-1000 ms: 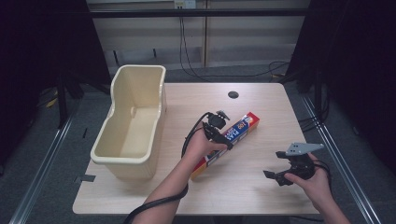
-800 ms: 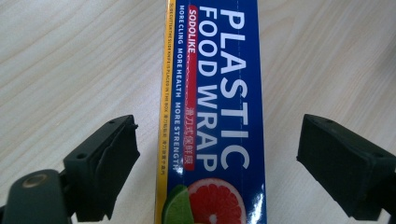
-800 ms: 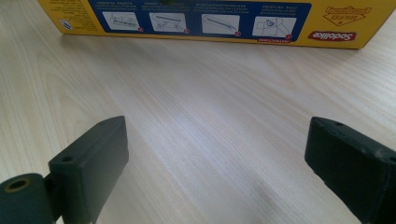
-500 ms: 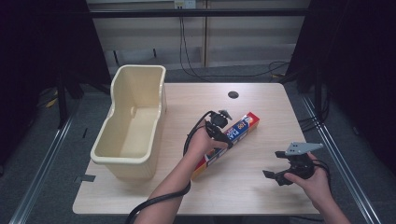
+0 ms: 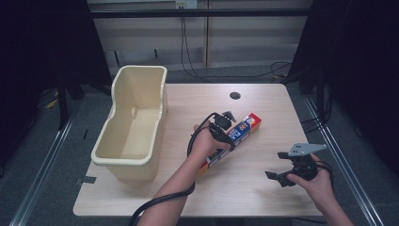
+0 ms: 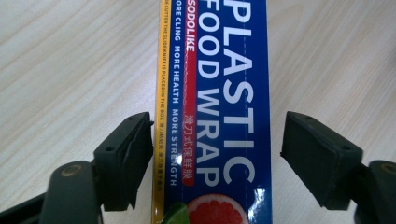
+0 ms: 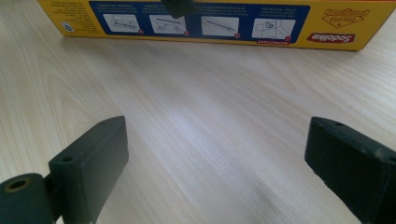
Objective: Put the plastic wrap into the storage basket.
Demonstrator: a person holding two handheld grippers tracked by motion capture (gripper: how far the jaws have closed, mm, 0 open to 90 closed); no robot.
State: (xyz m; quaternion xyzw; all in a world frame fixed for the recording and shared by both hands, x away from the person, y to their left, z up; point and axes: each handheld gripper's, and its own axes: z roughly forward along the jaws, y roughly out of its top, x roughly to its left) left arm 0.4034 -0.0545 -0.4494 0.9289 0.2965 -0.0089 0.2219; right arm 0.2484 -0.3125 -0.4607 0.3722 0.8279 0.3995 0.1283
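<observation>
A long blue, red and yellow plastic food wrap box (image 5: 244,126) lies slantwise on the middle of the wooden table (image 5: 254,202). My left gripper (image 5: 224,128) reaches down over it. In the left gripper view its jaws have just been closing around the box (image 6: 219,93). The left pad (image 6: 135,154) sits against the yellow side, while a thin gap stays at the right pad (image 6: 308,149). My right gripper (image 5: 275,165) hovers low at the right front, open and empty (image 7: 215,154). It faces the box's yellow side (image 7: 210,21).
A tall cream plastic bin (image 5: 136,167) stands on the table's left part, with nothing seen inside it. A dark round hole (image 5: 235,95) is near the far edge. Cables trail on the floor behind the table.
The left hand has barely shifted over the box. The right hand has kept still.
</observation>
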